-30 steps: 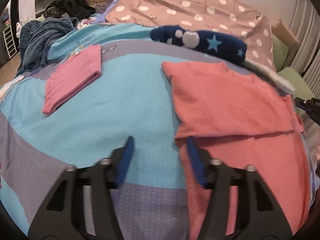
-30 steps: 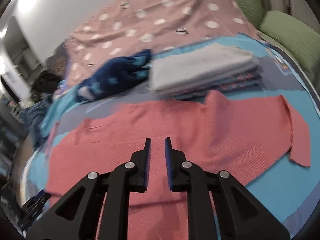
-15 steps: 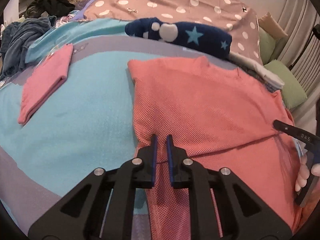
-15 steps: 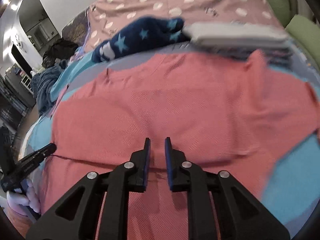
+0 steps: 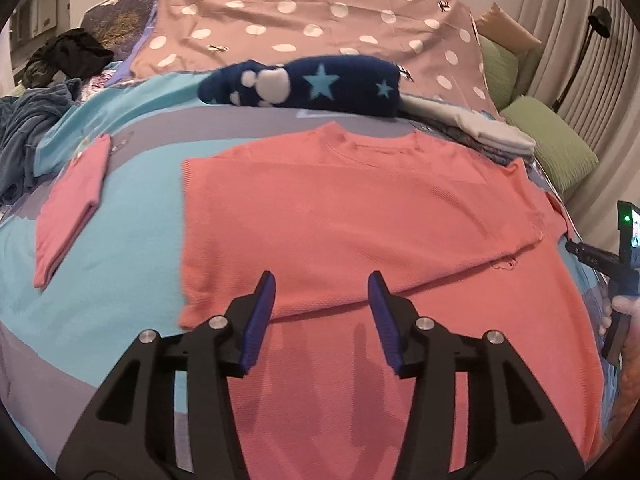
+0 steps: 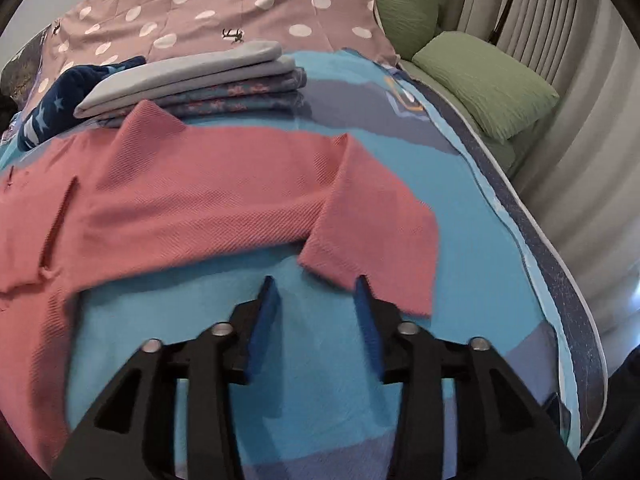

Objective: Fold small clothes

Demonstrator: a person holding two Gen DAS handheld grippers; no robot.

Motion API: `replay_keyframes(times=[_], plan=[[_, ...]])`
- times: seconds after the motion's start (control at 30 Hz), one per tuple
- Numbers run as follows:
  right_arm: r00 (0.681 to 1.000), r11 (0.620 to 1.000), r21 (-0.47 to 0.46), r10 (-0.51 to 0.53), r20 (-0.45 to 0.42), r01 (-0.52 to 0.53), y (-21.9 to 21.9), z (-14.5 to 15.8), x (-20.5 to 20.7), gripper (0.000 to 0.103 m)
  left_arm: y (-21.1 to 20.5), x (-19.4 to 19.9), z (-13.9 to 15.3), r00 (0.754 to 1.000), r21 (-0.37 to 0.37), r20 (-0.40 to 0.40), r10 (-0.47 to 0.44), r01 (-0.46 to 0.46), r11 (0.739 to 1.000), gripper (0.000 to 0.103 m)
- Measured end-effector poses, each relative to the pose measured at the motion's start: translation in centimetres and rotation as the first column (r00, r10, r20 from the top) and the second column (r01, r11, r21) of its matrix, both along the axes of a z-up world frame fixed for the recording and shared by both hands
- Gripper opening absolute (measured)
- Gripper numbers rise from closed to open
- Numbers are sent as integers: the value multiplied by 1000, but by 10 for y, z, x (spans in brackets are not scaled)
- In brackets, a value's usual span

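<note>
Both your grippers have just been opening: the left gripper (image 5: pixel 321 318) now stands spread over the folded edge of the salmon shirt (image 5: pixel 360 208), nothing between its jaws. That fold is released and lying flat mid-bed. Your right gripper (image 6: pixel 316 320) has swung out to the shirt's sleeve (image 6: pixel 376 232) near the bed's (image 6: pixel 500 208) right edge, spread and empty. Sleeve fold looks next.
</note>
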State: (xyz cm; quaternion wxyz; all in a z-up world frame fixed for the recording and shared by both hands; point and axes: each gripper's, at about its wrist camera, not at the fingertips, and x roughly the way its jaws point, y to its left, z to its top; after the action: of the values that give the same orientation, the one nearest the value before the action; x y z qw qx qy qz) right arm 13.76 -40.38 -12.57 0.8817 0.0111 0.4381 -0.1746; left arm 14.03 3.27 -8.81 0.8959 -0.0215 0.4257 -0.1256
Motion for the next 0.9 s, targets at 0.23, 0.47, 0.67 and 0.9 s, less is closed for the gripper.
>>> replay_keyframes(times=[0.23, 0.47, 0.67, 0.9], plan=[[999, 999, 13, -33, -5, 33, -34, -3, 15, 3, -5, 2, -1, 1000, 25, -4, -2, 2, 1000, 53], [980, 895, 443, -48, 195, -44, -49, 47, -15, 3, -2, 7, -3, 1000, 12, -14, 6, -5, 1000, 54], [943, 705, 642, 123, 308, -302, 18, 88, -3, 3, -18, 4, 1, 997, -71, 0, -72, 72, 995, 54], [887, 509, 735, 353, 298, -449, 134, 84, 39, 4, -32, -1, 2, 978, -190, 6, -209, 206, 960, 59]])
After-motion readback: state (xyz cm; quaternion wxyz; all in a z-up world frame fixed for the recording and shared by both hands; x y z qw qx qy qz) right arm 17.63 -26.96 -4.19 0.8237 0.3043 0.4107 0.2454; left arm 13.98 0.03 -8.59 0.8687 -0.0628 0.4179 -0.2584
